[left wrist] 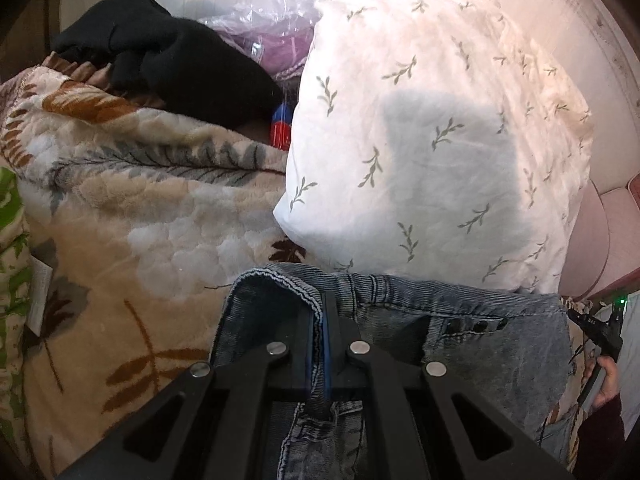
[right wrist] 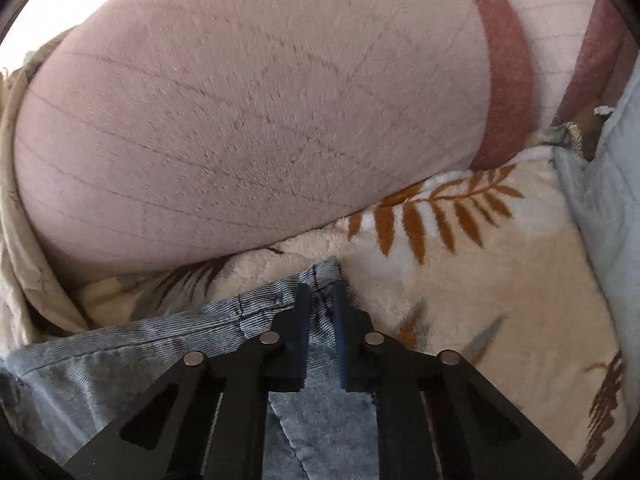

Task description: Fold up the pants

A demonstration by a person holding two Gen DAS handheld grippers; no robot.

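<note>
Lying along the left of the left wrist view, a plush leaf-print blanket (left wrist: 132,208) covers the bed, with a green-patterned cloth (left wrist: 10,240) at its far-left edge. Behind it sit a black garment (left wrist: 160,52) and a clear plastic bag (left wrist: 276,12) over something purple. Just right of those, a white pillow with a sprig print (left wrist: 432,128) bulges forward and overhangs the far edge of the pants (left wrist: 500,344), grey-blue denim lying waistband-up on the blanket. The left gripper (left wrist: 322,320) is clenched on the waistband's left corner, cloth pinched between its fingers. At the right margin a hand (left wrist: 604,380) holds the other tool.

In the right wrist view, the pants spread from the lower left to the centre, where the right gripper (right wrist: 323,296) is clamped on a seamed corner of the denim. A big pink cushion (right wrist: 248,120) crowds close behind it. Bare blanket lies open to the right, as far as a pale blue fabric (right wrist: 612,208) at the edge.
</note>
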